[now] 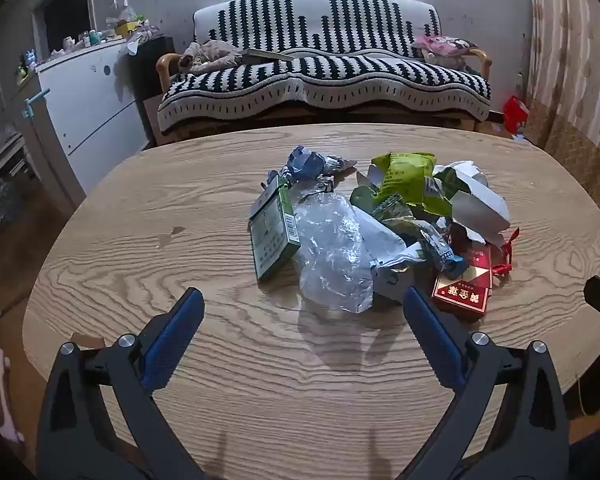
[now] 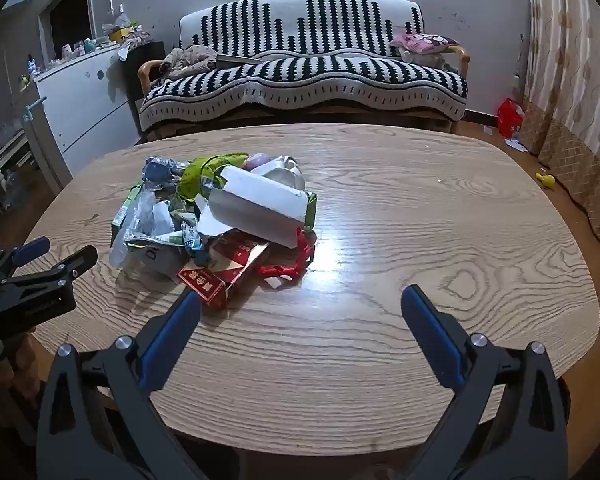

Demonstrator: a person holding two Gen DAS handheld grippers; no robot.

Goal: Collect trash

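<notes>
Both grippers tilt down toward the wooden table (image 1: 140,240), jaws spread wide and holding nothing. The trash pile (image 1: 364,228) — crumpled wrappers, clear plastic, a green box and a red box — sits on the table. The left gripper (image 1: 304,300) hovers just before the pile; the right gripper (image 2: 300,300) hangs over bare wood just right of it.

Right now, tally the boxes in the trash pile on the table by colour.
Green box: 1
Red box: 1
White torn box: 1
Total: 3 boxes in the pile on the wooden table. Wrappers and clear plastic not counted.
</notes>
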